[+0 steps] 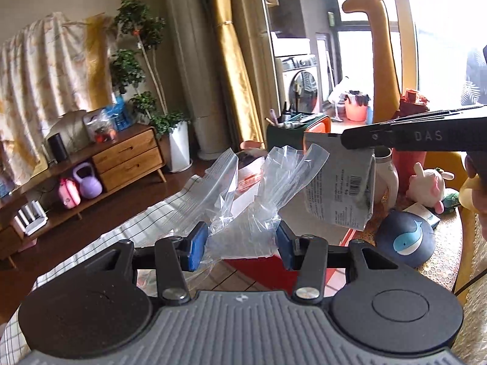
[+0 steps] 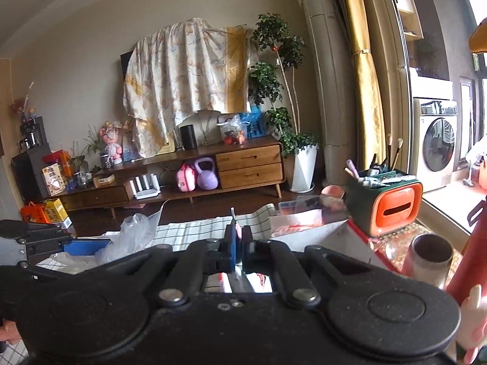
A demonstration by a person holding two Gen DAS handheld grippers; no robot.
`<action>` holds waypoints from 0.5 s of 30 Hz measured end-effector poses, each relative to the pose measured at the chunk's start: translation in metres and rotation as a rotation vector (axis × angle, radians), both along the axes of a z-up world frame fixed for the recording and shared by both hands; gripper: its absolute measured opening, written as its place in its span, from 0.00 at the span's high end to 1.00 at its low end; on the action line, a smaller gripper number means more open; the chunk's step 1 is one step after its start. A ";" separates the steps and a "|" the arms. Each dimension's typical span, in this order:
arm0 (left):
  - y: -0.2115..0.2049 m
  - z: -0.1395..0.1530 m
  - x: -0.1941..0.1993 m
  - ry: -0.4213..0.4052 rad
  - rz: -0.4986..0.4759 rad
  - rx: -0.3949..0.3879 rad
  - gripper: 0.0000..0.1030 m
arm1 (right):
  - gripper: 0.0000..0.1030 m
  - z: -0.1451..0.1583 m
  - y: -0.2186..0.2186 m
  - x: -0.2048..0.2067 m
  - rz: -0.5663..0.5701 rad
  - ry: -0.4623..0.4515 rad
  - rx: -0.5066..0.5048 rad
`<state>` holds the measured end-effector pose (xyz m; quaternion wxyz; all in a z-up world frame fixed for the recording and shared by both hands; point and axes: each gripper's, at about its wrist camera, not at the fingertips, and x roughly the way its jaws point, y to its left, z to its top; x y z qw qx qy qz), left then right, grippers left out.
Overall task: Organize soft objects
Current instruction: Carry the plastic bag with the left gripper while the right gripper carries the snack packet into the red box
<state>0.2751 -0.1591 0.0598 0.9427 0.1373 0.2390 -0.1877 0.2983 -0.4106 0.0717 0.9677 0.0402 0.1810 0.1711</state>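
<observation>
Left jaws (image 1: 242,248) half-open gripping plastic bag (image 1: 243,213); right jaws (image 2: 239,237) clamped on packet (image 1: 341,188).

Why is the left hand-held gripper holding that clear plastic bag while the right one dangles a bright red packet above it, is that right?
Not quite: the packet is grey with printed text and a barcode, not bright red, as the left wrist view shows. The rest holds: the left hand-held gripper has the clear plastic bag between its fingers, and the right hand-held gripper pinches the packet's top edge, dangling it above.

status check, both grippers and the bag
Left gripper shut on clear plastic bag. Right gripper shut on grey packet. Nothing between packet and bag.
</observation>
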 end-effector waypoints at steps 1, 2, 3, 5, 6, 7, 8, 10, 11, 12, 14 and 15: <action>-0.005 0.000 0.007 0.005 -0.008 -0.002 0.54 | 0.98 -0.001 -0.003 0.005 -0.009 -0.004 -0.004; -0.012 0.001 0.015 0.010 -0.013 -0.008 0.54 | 0.98 -0.004 -0.008 0.009 -0.018 -0.006 -0.001; -0.017 0.003 0.022 0.012 -0.018 -0.019 0.54 | 0.98 -0.005 -0.012 0.014 -0.025 -0.004 0.004; -0.028 0.006 0.037 0.013 -0.031 -0.045 0.54 | 0.98 -0.009 -0.022 0.025 -0.045 -0.004 0.007; -0.032 0.008 0.045 0.015 -0.034 -0.060 0.54 | 0.98 -0.012 -0.026 0.029 -0.052 -0.003 0.010; -0.037 0.009 0.053 0.018 -0.038 -0.077 0.54 | 0.98 -0.015 -0.029 0.034 -0.060 0.000 0.009; -0.043 0.010 0.062 0.020 -0.039 -0.095 0.54 | 0.98 -0.018 -0.032 0.039 -0.070 0.002 0.006; -0.051 0.009 0.076 0.030 -0.046 -0.124 0.54 | 0.98 -0.023 -0.037 0.047 -0.080 0.007 0.003; -0.056 0.006 0.084 0.035 -0.051 -0.134 0.54 | 0.98 -0.027 -0.041 0.051 -0.085 0.006 -0.005; -0.061 0.003 0.090 0.039 -0.053 -0.139 0.54 | 0.98 -0.030 -0.043 0.054 -0.090 0.005 -0.012; -0.069 -0.007 0.103 0.058 -0.070 -0.158 0.54 | 0.98 -0.039 -0.048 0.062 -0.099 0.011 -0.020; -0.073 -0.012 0.109 0.065 -0.075 -0.161 0.54 | 0.98 -0.044 -0.050 0.065 -0.104 0.017 -0.024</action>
